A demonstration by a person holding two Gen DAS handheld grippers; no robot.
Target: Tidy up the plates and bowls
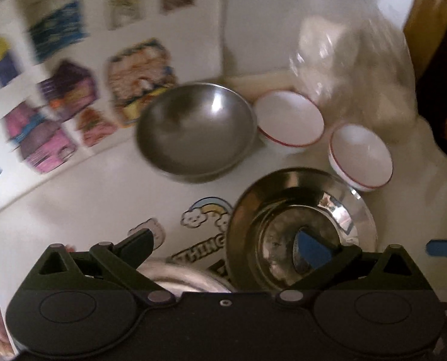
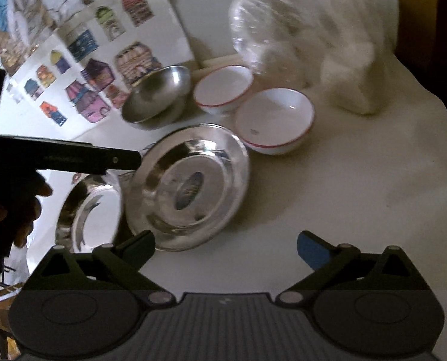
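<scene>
Your left gripper [image 1: 228, 245] is spread wide with nothing between its fingers, over two steel plates [image 2: 187, 192] — they overlap, left of centre. Beyond them stands a steel bowl [image 2: 157, 96], then two red-rimmed white bowls [image 2: 274, 120] to its right. Your right gripper [image 2: 226, 246] gapes too — empty, above bare table [image 2: 358, 195].

On the table [image 2: 358, 198], a steel bowl [image 2: 157, 97] stands at the back, just before a sticker sheet [image 2: 82, 69]. Right of it sit two rimmed bowls side by side, the far one [image 2: 221, 88] touching or almost touching the near one [image 2: 274, 118]. Behind them lies a plastic bag [image 2: 313, 30]. Before the bowls lies a steel plate [image 2: 187, 189], its left edge overlapping a second plate [image 2: 88, 213]. In the left wrist view, stickers [image 1: 202, 213] lie on the table left of the plate.
</scene>
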